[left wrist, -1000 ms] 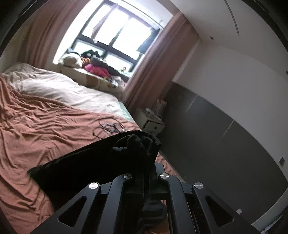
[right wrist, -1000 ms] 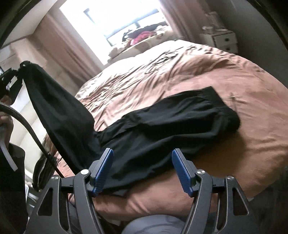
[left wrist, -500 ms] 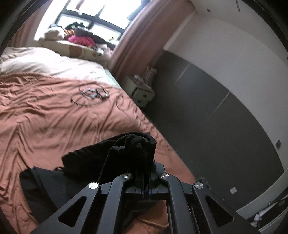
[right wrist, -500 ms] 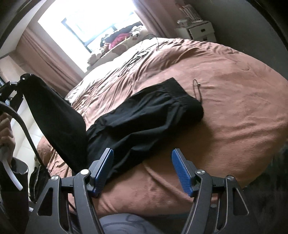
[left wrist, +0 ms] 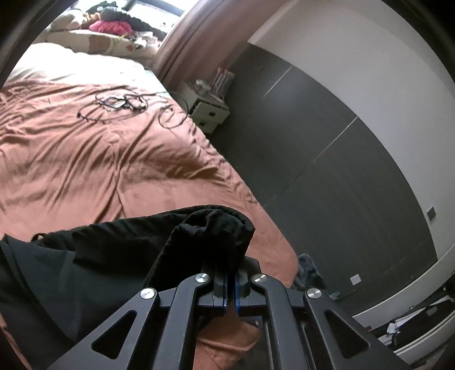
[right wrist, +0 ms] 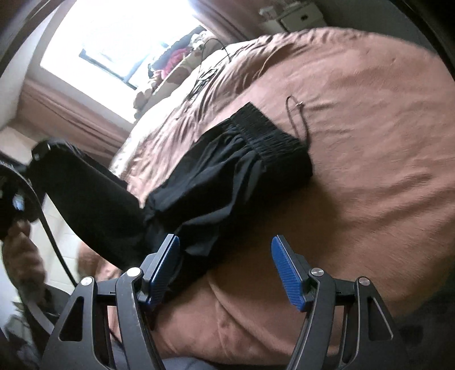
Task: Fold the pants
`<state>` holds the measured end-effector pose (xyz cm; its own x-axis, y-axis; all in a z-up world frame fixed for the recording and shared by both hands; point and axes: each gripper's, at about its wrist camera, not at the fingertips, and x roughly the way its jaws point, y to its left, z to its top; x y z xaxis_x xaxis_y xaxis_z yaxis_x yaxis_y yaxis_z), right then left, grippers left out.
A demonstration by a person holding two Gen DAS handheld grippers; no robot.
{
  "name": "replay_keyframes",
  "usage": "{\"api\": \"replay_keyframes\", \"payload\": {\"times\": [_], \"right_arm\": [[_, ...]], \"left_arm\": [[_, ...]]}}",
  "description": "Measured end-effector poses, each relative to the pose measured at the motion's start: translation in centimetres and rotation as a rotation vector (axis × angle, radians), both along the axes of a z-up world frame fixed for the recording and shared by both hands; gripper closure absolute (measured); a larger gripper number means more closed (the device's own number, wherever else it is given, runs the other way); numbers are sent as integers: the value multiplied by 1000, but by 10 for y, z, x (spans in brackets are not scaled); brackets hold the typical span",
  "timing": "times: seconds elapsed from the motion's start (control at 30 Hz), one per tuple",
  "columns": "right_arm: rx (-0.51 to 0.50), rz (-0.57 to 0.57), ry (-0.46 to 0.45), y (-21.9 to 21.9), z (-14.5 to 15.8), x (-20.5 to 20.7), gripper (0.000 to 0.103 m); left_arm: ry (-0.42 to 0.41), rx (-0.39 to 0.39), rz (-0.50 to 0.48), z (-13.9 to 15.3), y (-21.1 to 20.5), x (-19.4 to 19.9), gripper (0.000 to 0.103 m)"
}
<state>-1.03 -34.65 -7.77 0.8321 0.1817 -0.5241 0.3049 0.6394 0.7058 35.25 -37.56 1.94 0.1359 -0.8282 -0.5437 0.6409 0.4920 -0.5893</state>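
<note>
Black pants (right wrist: 227,176) lie on the brown bedspread (right wrist: 369,159), elastic waistband (right wrist: 264,133) toward the right with a drawstring (right wrist: 295,113) trailing off it. My left gripper (left wrist: 231,273) is shut on the bunched leg end of the pants (left wrist: 216,227) and holds it lifted above the bed; that raised leg (right wrist: 85,193) hangs at the left of the right wrist view. My right gripper (right wrist: 224,267) is open and empty, low at the bed's near edge, its left finger beside the pants' lower edge.
Cables (left wrist: 119,105) lie on the bed further up. A white nightstand (left wrist: 204,105) stands by the dark wall (left wrist: 327,170). A pile of clothes (left wrist: 113,25) sits on the window ledge. Curtains (right wrist: 65,108) hang beside the bright window.
My left gripper has carried the pant leg toward the foot of the bed and lower. My right gripper has swung in closer to the pants' edge, still open.
</note>
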Motion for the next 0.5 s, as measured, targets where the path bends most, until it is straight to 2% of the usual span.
{"api": "replay_keyframes", "payload": {"times": [0.1, 0.43, 0.47, 0.5], "right_arm": [[63, -13, -13, -17, -8, 11, 30], [231, -112, 7, -51, -34, 32, 29], [237, -126, 0, -53, -34, 32, 35], [223, -139, 0, -54, -32, 31, 50]], "left_arm": [[21, 8, -13, -10, -9, -2, 101], [79, 37, -65, -43, -42, -10, 101], [84, 40, -67, -46, -43, -10, 101], [88, 41, -67, -49, -43, -10, 101]]}}
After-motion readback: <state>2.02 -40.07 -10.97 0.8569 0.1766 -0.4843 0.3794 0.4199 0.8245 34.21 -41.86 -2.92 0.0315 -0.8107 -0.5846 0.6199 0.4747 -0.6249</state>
